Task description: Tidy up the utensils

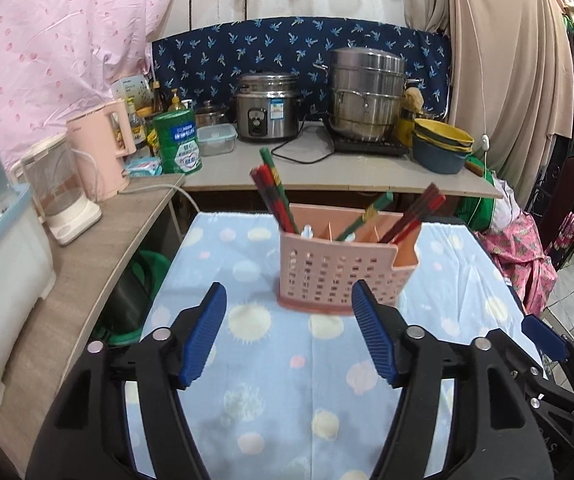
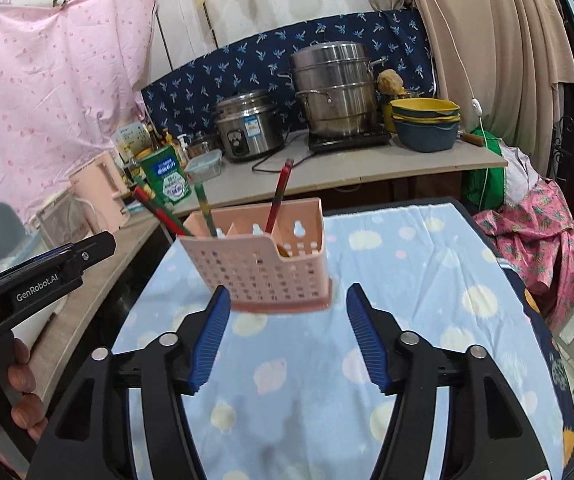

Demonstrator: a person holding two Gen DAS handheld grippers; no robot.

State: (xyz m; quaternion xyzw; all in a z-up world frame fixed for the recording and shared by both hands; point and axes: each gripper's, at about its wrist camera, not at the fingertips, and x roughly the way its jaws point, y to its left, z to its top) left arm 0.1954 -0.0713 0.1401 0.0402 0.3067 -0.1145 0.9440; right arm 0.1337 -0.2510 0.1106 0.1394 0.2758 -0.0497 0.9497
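Note:
A pink perforated utensil holder [image 1: 335,276] stands on a table under a blue cloth [image 1: 279,392] with pastel dots. Red and green chopsticks [image 1: 273,196] lean out of its left compartment, one green chopstick [image 1: 367,216] out of the middle, and dark red ones [image 1: 415,216] out of the right. My left gripper [image 1: 289,286] is open just before the holder, with nothing between its pads. In the right wrist view the holder [image 2: 263,268] stands right at the tips of my right gripper [image 2: 287,289], which is open and holds nothing. Chopsticks [image 2: 279,196] stick up from it.
Behind the table a counter [image 1: 327,176] carries a rice cooker [image 1: 267,108], a steel steamer pot [image 1: 367,92], stacked bowls [image 1: 441,144] and a green tin [image 1: 177,140]. A pink kettle [image 1: 99,152] and a jug stand on the left shelf. A hand [image 2: 19,380] grips the left tool.

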